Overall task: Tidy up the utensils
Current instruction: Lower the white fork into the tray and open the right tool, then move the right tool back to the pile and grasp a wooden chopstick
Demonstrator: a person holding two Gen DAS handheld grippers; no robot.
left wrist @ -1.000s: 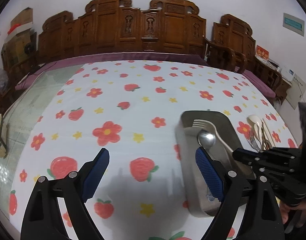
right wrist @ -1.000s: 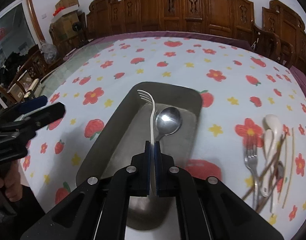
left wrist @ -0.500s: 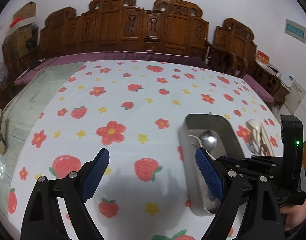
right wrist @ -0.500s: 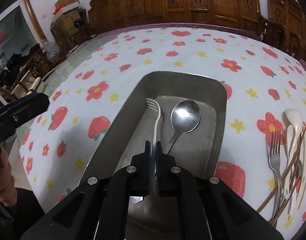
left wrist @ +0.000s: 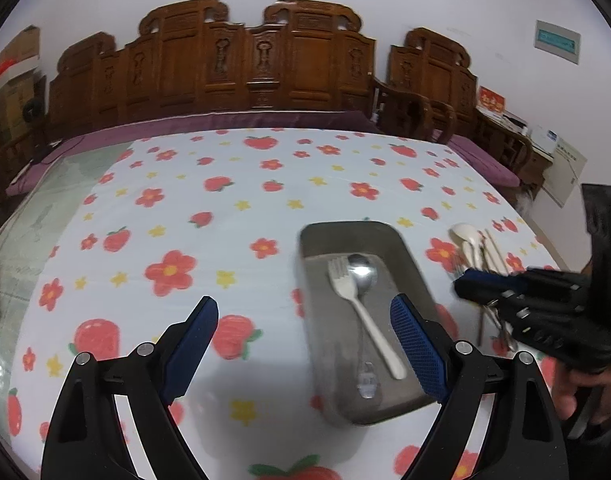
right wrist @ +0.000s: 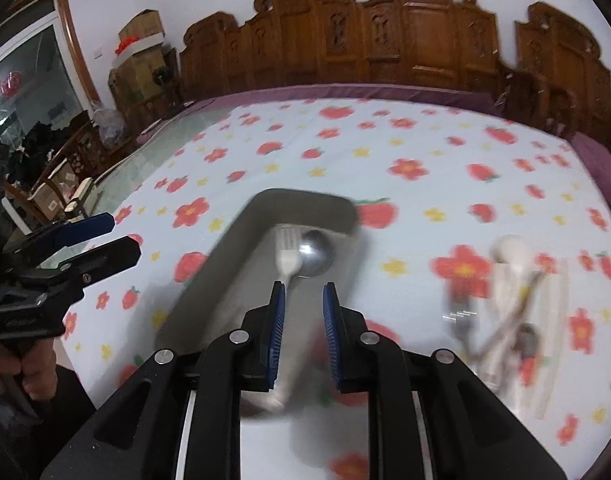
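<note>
A grey metal tray (left wrist: 413,276) (right wrist: 241,236) lies on the flowered tablecloth. In it lie a white fork (left wrist: 365,316) (right wrist: 286,258) and a metal spoon (left wrist: 361,270) (right wrist: 316,256), side by side. My right gripper (right wrist: 303,320) is open and empty, lifted above the tray's right part; it also shows in the left wrist view (left wrist: 477,284). My left gripper (left wrist: 305,344) is wide open and empty, low over the cloth at the tray's left edge. A pile of loose utensils (left wrist: 473,244) (right wrist: 513,300) lies right of the tray.
Carved wooden chairs (left wrist: 257,68) line the table's far side. The table's left part is bare glass (left wrist: 37,208). Boxes and clutter (right wrist: 57,176) stand at the far left of the room.
My right gripper has opened and let go of the white fork, which now lies in the tray beside the spoon. The gripper has lifted and drifted right. The left gripper stays open.
</note>
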